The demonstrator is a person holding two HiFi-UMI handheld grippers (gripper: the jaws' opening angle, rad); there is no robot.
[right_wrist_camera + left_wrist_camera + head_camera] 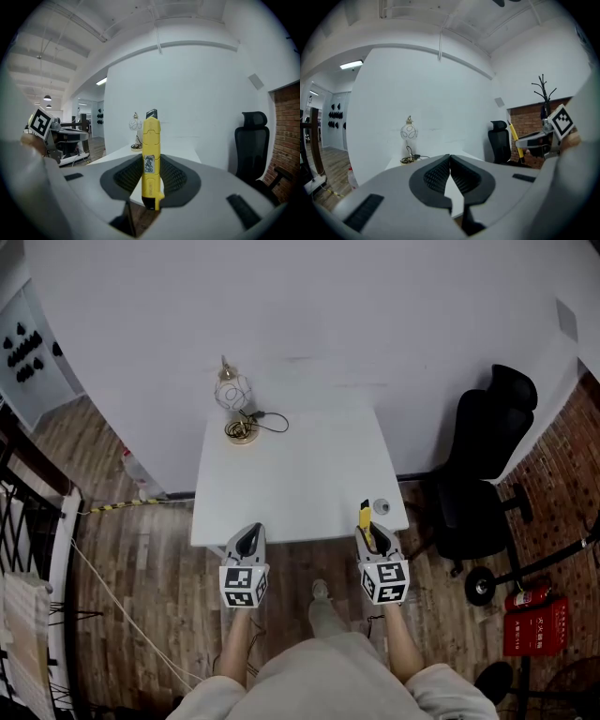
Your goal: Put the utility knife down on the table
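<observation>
At the near right corner of the worktop [300,474]: the right gripper [369,534] is clamping the yellow utility knife [151,159] between its pads, blade end projecting forward beyond the jaws and not yet resting on the surface. The left gripper [450,169] is hanging with jaws together, carrying nothing. Step in hand: apparently bringing the knife in. Next move is calling for lowering it flat, clear of a small round item [381,506] too small to identify, then parting the jaws.

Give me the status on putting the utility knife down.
Done: the utility knife is gripped in the right gripper. In hand: it is held by the table, at its near edge, not yet resting on it. Left: lower it onto the tabletop and release. The left gripper is shut, empty.
</observation>
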